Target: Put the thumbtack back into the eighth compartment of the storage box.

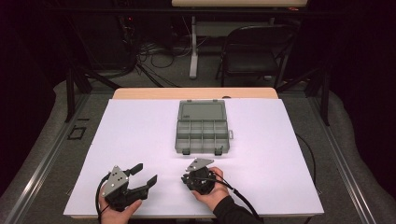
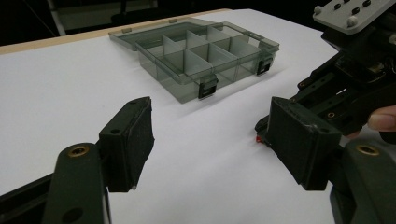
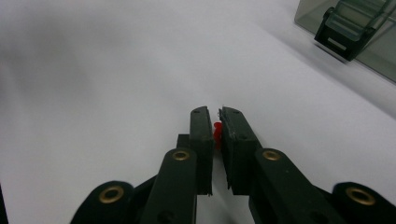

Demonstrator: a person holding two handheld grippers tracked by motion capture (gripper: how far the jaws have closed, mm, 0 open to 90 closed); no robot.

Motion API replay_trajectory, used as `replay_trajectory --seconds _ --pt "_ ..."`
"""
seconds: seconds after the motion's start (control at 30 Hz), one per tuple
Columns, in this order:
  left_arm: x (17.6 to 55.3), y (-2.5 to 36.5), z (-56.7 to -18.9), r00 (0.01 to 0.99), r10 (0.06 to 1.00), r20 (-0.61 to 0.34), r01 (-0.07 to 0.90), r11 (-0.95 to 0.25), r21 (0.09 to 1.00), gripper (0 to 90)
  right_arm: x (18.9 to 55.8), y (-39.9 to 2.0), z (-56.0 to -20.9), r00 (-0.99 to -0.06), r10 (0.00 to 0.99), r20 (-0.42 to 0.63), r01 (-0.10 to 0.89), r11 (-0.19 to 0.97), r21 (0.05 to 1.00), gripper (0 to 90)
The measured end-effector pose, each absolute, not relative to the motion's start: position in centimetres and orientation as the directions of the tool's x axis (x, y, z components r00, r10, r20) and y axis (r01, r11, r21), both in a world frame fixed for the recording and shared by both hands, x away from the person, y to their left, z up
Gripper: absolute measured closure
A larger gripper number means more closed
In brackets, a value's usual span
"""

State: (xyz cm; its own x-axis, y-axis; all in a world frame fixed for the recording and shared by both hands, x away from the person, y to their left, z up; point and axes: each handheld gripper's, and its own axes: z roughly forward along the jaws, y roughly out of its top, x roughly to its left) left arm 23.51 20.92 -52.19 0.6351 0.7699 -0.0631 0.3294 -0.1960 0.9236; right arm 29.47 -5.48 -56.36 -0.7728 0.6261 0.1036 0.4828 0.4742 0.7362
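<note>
The right hand-held gripper [image 3: 216, 122] pinches a small red piece [image 3: 217, 133]; the open box [image 1: 202, 127] lies up-frame, nearer it. The left hand-held gripper [image 1: 143, 176] is spread.

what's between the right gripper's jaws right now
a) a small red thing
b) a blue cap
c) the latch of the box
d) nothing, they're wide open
a: in the right gripper view the right gripper has its jaws closed on a small red thing, while the compartment box sits apart, farther up the white table.
</note>
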Motion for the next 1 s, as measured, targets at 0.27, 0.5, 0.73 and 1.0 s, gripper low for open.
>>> replay_trajectory --seconds 0.27,0.5,0.73,1.0 --pt "23.5 20.9 -52.2 0.634 0.771 -0.063 0.330 -0.196 0.923 31.5 29.9 -6.0 -55.9 -0.754 0.639 0.152 0.516 0.433 0.739 83.7" --pt "23.5 20.9 -52.2 0.637 0.768 -0.064 0.328 -0.195 0.924 31.5 30.0 -6.2 -55.6 -0.747 0.642 0.172 0.526 0.414 0.743 83.7" --pt "23.5 20.9 -52.2 0.635 0.770 -0.062 0.329 -0.197 0.924 31.5 30.3 -6.9 -54.8 -0.729 0.650 0.215 0.550 0.369 0.749 83.7" --pt "23.5 20.9 -52.2 0.635 0.770 -0.062 0.329 -0.197 0.924 31.5 30.4 -8.2 -53.2 -0.726 0.657 0.205 0.541 0.360 0.760 83.7"
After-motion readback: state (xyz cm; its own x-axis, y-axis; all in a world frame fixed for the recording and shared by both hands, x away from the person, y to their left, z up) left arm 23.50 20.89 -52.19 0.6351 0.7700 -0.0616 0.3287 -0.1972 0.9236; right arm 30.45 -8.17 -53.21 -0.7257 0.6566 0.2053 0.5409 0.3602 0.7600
